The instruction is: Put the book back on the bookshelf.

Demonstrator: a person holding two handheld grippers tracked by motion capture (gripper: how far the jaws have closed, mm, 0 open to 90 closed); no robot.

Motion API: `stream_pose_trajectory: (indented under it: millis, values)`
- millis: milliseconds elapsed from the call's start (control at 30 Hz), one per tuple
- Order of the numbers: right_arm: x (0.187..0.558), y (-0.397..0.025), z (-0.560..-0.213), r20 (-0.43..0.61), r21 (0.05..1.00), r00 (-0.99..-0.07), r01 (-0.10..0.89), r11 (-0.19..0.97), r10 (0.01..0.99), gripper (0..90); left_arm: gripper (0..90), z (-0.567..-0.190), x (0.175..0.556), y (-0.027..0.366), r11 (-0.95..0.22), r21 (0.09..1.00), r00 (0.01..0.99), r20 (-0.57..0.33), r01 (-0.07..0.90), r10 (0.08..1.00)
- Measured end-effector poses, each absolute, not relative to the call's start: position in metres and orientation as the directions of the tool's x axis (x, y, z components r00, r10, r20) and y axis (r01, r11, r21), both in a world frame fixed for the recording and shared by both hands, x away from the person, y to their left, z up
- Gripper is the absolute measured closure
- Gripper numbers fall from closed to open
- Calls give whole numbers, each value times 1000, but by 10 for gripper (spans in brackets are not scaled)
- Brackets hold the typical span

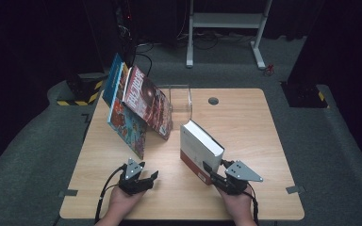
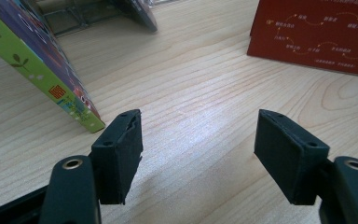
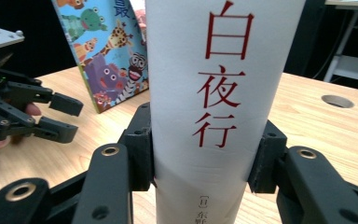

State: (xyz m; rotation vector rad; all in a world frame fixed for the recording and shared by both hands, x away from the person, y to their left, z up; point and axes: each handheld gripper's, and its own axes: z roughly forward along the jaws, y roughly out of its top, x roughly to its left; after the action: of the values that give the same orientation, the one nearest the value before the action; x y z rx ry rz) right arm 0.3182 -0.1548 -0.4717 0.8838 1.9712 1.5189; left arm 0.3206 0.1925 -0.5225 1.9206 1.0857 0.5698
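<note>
Book: thick white paperback (image 1: 201, 145) with red characters down its spine and a dark red cover, standing on the worktop (image 1: 245, 122) near the front edge, right of centre.
Right gripper (image 1: 217, 179): its fingers (image 3: 140, 149) are closed against both sides of the spine at the book's lower end, pads pressed to the white paper.
Left gripper (image 1: 147, 179): held low over bare wood at front left, well apart from the book; its fingers (image 2: 119, 154) stand wide apart with nothing between them.
Hard to see: the spine's top and foot are cut off in the right gripper view, and the small print at its base is too small to read; the diagram on the red cover runs out of the left gripper view.
Picture books: two large colourful ones (image 1: 127, 113) and (image 1: 148, 101) lean together at the left, behind the left gripper; a third blue cover (image 1: 112, 80) behind them is mostly hidden.
Holder: clear plastic book stand (image 1: 181, 99) at the rear of the worktop, with the leaning books propped against its left side; whether anything sits inside it cannot be made out.
</note>
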Motion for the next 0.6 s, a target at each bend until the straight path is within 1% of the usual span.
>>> stream_pose_trajectory:
  millis: [233,500,600]
  values:
    - [318,-160,-471,6,966,-646,200,162,764,530,326,-523,321,192,-285,835,524,-5,470,851]
    - [315,-159,-471,1,964,-646,203,170,763,518,325,-523,321,192,-285,834,522,-4,473,853]
    - [315,-159,-470,20,962,-646,220,161,763,510,325,-523,321,191,-288,833,522,-1,472,853]
